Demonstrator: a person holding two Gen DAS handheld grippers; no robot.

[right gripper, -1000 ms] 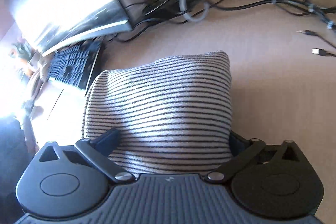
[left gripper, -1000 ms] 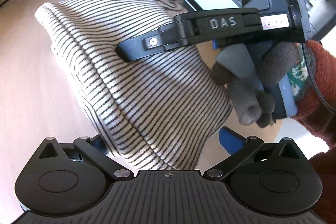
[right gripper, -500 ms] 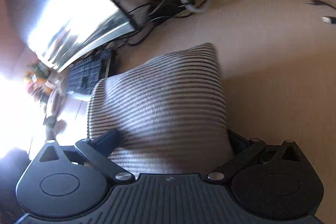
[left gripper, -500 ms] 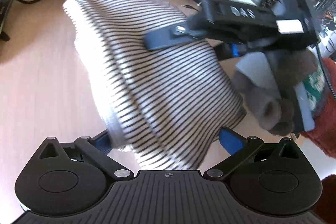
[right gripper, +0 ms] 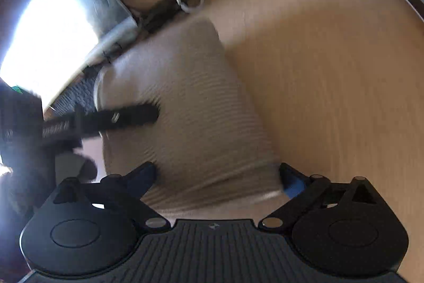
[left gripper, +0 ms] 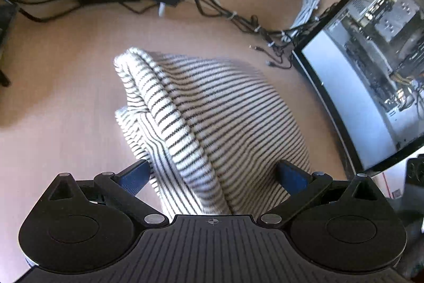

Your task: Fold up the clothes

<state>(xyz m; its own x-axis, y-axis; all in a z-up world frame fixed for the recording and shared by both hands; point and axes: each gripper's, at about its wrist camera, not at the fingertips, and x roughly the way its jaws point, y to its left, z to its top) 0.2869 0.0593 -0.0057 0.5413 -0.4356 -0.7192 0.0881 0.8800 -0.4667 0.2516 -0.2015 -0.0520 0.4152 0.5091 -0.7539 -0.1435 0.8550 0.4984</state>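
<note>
Cream garment [left gripper: 212, 118] showing thin black stripes.
Blue pads [left gripper: 291, 174] showing on black gripper arms; tan wood-grain desk [left gripper: 66, 86] lying beneath.

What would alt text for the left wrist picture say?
A folded striped sweater lies on a wooden desk, its near edge between the open jaws of the left gripper. Tangled cables and a glass-sided computer case sit behind.

The right gripper [right gripper: 217, 173] is gone from the left wrist view, where it lay over the striped garment [left gripper: 212, 110]; the left gripper [right gripper: 132, 116] now reaches across the cloth in the right view, and a second folded layer shows at the garment's left edge
</note>
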